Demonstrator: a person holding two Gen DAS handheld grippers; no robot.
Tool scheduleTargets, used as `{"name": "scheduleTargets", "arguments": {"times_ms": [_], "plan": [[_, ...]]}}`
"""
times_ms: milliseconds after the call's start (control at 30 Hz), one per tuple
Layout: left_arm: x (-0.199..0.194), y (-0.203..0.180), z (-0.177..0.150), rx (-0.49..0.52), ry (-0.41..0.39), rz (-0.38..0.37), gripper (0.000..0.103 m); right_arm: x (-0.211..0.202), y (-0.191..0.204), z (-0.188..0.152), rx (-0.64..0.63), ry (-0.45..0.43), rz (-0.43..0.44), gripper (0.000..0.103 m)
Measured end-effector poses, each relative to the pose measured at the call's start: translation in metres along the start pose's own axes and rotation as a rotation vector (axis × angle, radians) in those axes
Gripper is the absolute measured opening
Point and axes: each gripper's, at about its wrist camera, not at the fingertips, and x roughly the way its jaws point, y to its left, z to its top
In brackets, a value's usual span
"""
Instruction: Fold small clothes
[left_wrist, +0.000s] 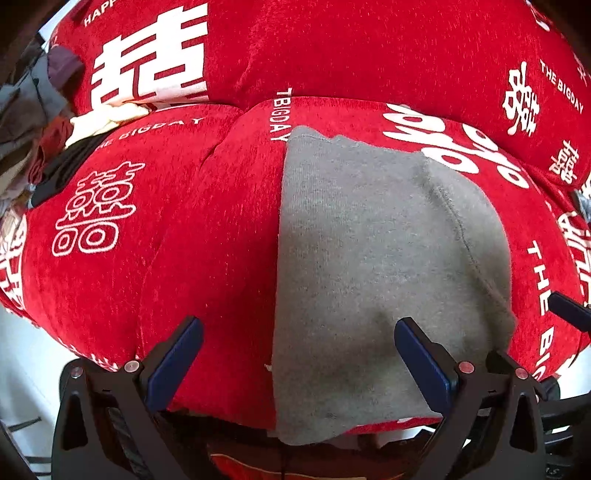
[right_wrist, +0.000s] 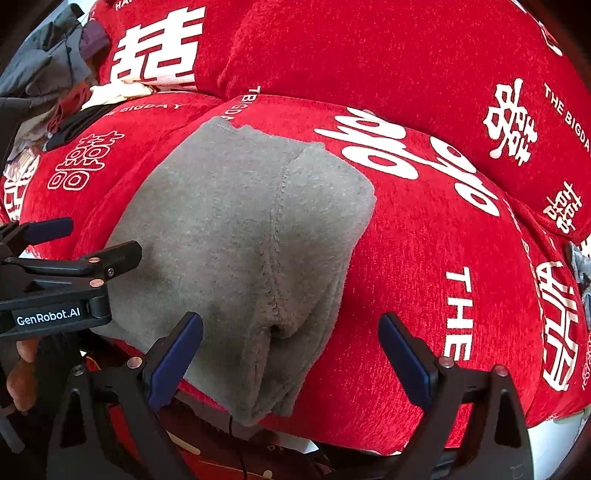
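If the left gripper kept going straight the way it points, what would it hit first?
Most likely the grey garment on the red cushion. The left gripper is open above its left edge; depth is unclear.

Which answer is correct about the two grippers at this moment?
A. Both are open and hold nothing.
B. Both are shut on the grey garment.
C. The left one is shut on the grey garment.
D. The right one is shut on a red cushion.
A: the left gripper and the right gripper both have their fingers spread wide, with the grey garment lying free on the red cushion.
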Motion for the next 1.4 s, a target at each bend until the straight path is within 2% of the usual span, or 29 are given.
{"name": "scheduleTargets", "arguments": {"times_ms": [267,1400], "plan": [[-0.005,0.005,0.000,-0.009,-0.021,-0.026,0.103,0.001,0.007,0.001,-0.014,0.008,-0.007,0.096],[0.018,0.031,0.007,-0.054,0.025,-0.113,0.103,0.013,0.023,0.017,-0.060,0.065,-0.059,0.096]]}}
